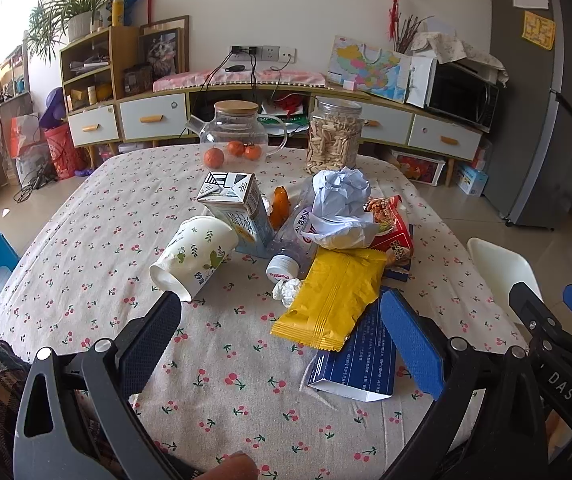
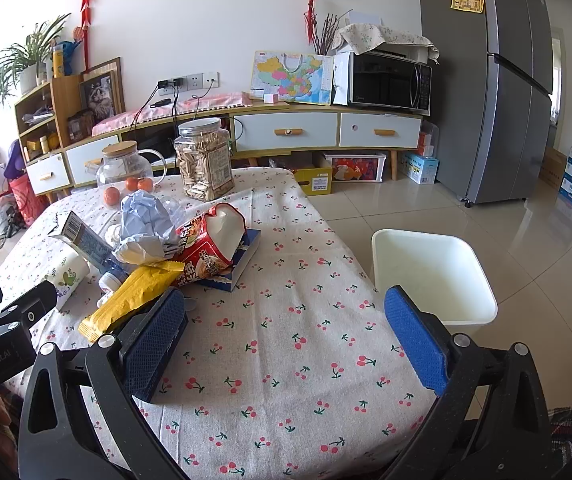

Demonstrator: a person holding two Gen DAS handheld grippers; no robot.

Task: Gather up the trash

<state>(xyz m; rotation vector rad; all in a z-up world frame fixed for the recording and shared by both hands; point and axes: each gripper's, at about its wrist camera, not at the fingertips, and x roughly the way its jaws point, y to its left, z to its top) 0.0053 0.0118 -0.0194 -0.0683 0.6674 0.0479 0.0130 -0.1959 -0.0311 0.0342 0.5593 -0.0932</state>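
Left gripper (image 1: 282, 344): jaws wide, empty, over the near table edge.
Right gripper (image 2: 286, 344): jaws wide, empty.
Table (image 2: 286, 360): cherry-print cloth.
Trash pile (image 1: 325, 240): mid-table; yellow packet (image 1: 331, 298), paper cup (image 1: 194, 258) on its side.
White bin (image 2: 433, 276): on the floor beside the table.
Far wall: sideboard (image 2: 286, 128), microwave (image 2: 389, 80), fridge (image 2: 505, 80).

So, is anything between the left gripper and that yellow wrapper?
Nothing visible. The left gripper is open over bare tablecloth, and the yellow wrapper lies just ahead on top of the pile, its near end resting on a blue box. A small paper wad sits beside its left edge.
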